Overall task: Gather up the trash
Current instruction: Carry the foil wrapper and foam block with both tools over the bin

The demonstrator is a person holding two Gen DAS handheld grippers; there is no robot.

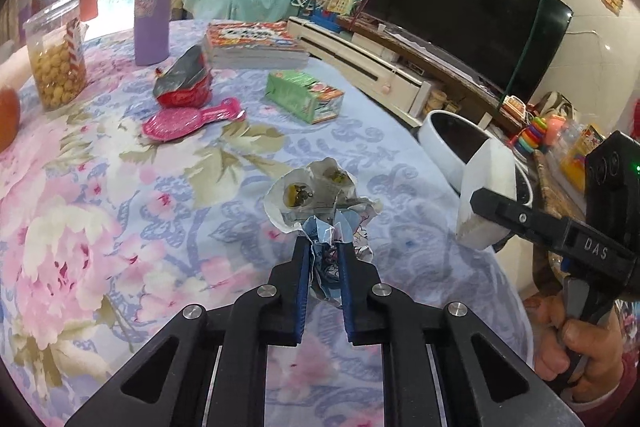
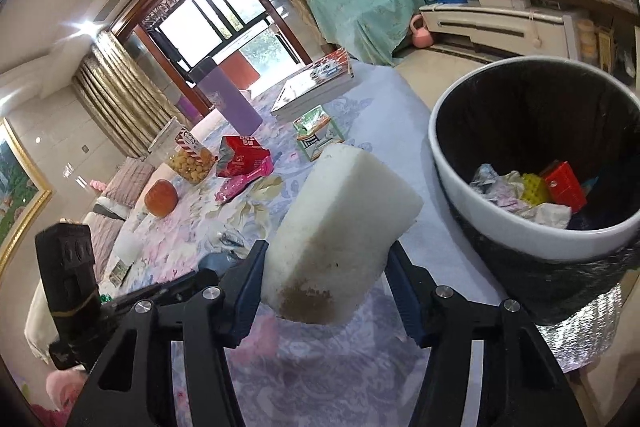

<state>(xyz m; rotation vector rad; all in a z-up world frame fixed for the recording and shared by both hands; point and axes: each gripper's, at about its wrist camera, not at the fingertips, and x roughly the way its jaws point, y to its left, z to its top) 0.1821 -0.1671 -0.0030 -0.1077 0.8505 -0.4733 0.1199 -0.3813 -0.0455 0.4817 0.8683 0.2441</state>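
Right tool (image 2: 324, 287) clamped on stained sponge (image 2: 340, 227), left tool (image 1: 324, 259) pinched on crumpled wrapper (image 1: 316, 195): carry each over bin (image 2: 472, 203) ahead-right before releasing.

Lower part of crumpled wrapper (image 1: 324, 215) hidden between pads of left gripper (image 1: 325, 251). Trash bin (image 1: 444, 131) half covered by white foam block (image 1: 486, 195). Orange fruit (image 1: 8, 115) cut by left edge. Print on far books (image 1: 256, 41) too small to read. Bin depths dark.

White sponge (image 2: 340, 223), brown-stained; floral pink-blue tablecloth (image 1: 100, 187); crumpled wrapper (image 1: 320, 199) perhaps silver-blue; white bin (image 2: 520, 223).
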